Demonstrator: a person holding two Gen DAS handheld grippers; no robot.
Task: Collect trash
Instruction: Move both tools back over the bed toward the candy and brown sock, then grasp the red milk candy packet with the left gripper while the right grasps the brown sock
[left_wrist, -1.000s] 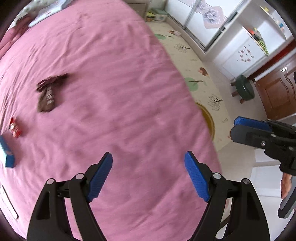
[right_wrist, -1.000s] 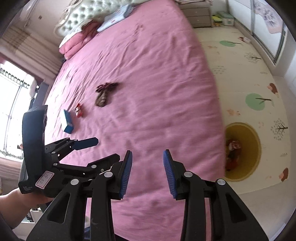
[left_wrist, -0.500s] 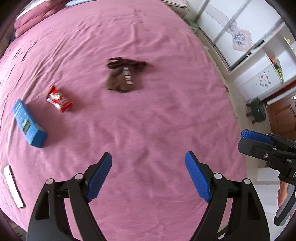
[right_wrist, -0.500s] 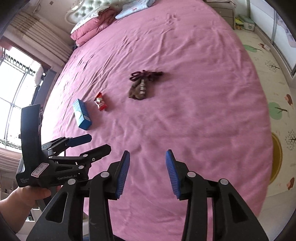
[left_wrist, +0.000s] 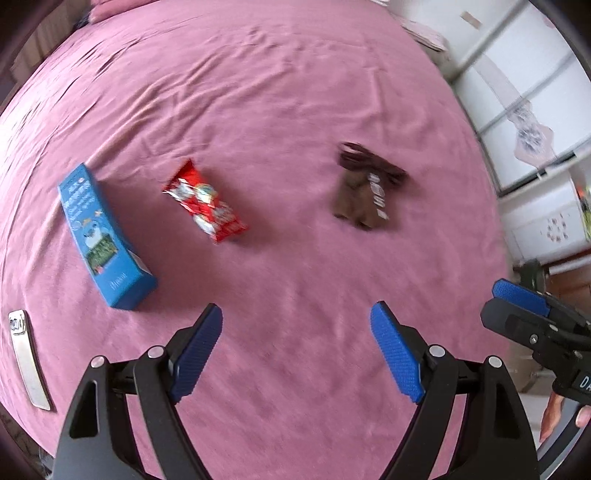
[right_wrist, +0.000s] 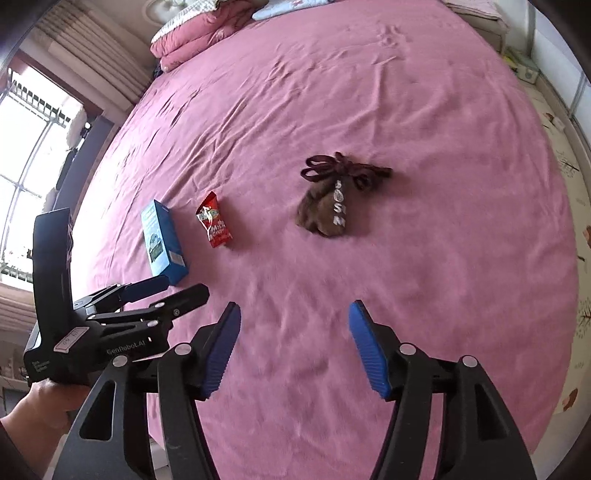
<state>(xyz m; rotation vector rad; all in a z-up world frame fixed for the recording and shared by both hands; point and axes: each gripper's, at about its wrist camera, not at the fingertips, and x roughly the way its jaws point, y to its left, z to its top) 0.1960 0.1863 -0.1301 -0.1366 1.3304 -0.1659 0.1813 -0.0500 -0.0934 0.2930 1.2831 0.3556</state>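
Observation:
Three items lie on the pink bed (left_wrist: 295, 92): a blue carton (left_wrist: 103, 236) at left, a red snack wrapper (left_wrist: 205, 203) in the middle, and a brown drawstring pouch (left_wrist: 364, 192) at right. They also show in the right wrist view: the carton (right_wrist: 162, 242), the wrapper (right_wrist: 214, 225), the pouch (right_wrist: 327, 201). My left gripper (left_wrist: 295, 354) is open and empty, held short of them above the bed. My right gripper (right_wrist: 293, 349) is open and empty, beside the left one (right_wrist: 162, 291).
A white phone-like slab (left_wrist: 26, 358) lies at the bed's left edge. Folded pink bedding (right_wrist: 199, 33) sits at the head. A patterned floor mat (right_wrist: 569, 147) and white wardrobes (left_wrist: 535, 110) lie to the right of the bed.
Both views have swung left and closer to the bed, bringing the carton, wrapper and pouch nearer the centre. The right gripper's jaws have opened wider.

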